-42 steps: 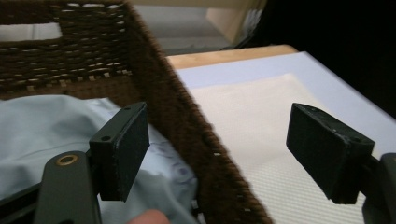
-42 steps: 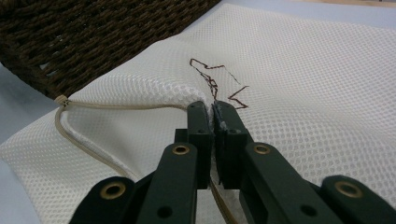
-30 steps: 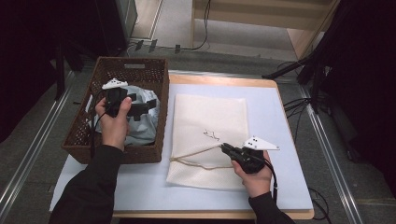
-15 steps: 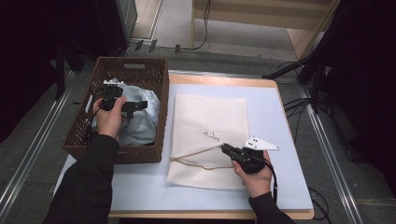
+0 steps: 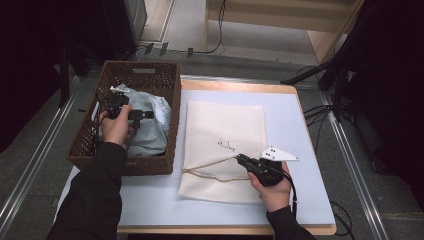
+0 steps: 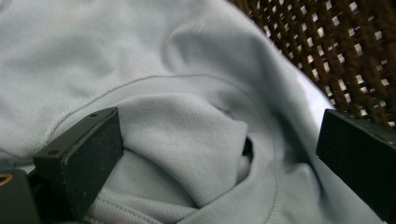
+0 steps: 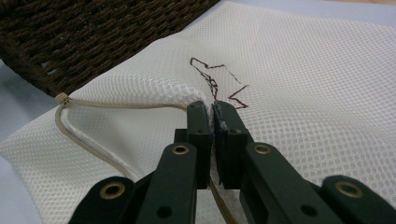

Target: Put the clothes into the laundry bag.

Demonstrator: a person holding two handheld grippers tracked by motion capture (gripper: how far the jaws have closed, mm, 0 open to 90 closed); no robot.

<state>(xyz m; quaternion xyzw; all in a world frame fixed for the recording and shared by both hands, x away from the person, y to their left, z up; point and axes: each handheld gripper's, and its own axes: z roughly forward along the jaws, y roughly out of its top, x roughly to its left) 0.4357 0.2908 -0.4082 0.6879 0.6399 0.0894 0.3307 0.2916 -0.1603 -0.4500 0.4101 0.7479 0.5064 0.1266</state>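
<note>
One wicker basket (image 5: pixel 85 150) wall stands between garment (image 5: pixel 150 125) and mesh bag (image 5: pixel 225 130).

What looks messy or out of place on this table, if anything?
Nothing looks damaged or spilled. The pale blue garment lies crumpled in the wicker basket, and the mesh bag has one edge pinched up by the right gripper, its drawstring looping loose.

No readable text, label, brand or number anywhere; just an illegible dark stitched squiggle (image 7: pixel 215 80) on the white mesh bag (image 5: pixel 225 127)
</note>
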